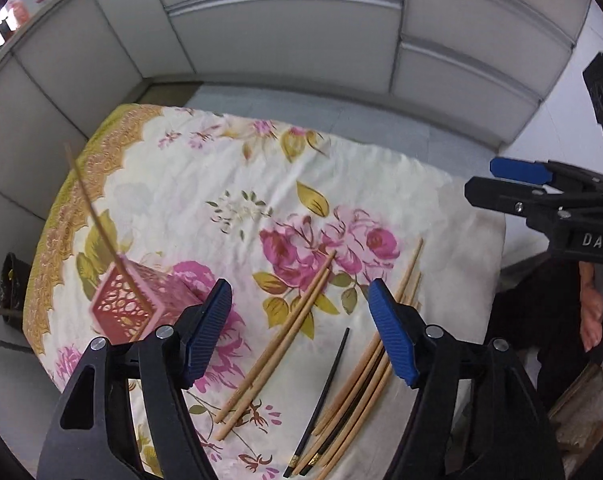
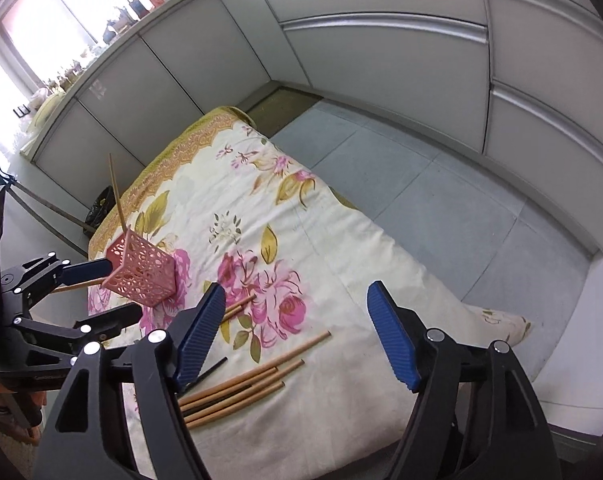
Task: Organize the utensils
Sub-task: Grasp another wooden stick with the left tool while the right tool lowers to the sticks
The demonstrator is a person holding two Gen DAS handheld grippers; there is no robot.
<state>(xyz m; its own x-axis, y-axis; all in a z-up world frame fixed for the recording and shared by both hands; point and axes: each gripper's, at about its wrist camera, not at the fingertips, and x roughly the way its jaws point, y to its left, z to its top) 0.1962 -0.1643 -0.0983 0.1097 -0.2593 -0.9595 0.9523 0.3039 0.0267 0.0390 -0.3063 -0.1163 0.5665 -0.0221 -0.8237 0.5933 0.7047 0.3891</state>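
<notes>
Nearest in the left wrist view: left gripper [image 1: 299, 332] with blue ribbed pads spread wide, gripping nothing. Just beyond, flat on the cream floral tablecloth [image 1: 205, 208]: a pair of pale bamboo chopsticks [image 1: 275, 344], a lone slim black chopstick [image 1: 321, 396], and a loose bundle of tan and dark chopsticks [image 1: 365, 376] touching one another. Further left, standing on the cloth: a pink perforated square plastic utensil holder [image 1: 127, 306], one thin wooden chopstick [image 1: 91, 216] leaning out of it.

In the right wrist view: right gripper [image 2: 297, 336] likewise spread wide, holding nothing, above the same bundle. Beyond the table: grey tiled floor [image 2: 421, 184], then white panelled cabinets [image 2: 381, 52].
</notes>
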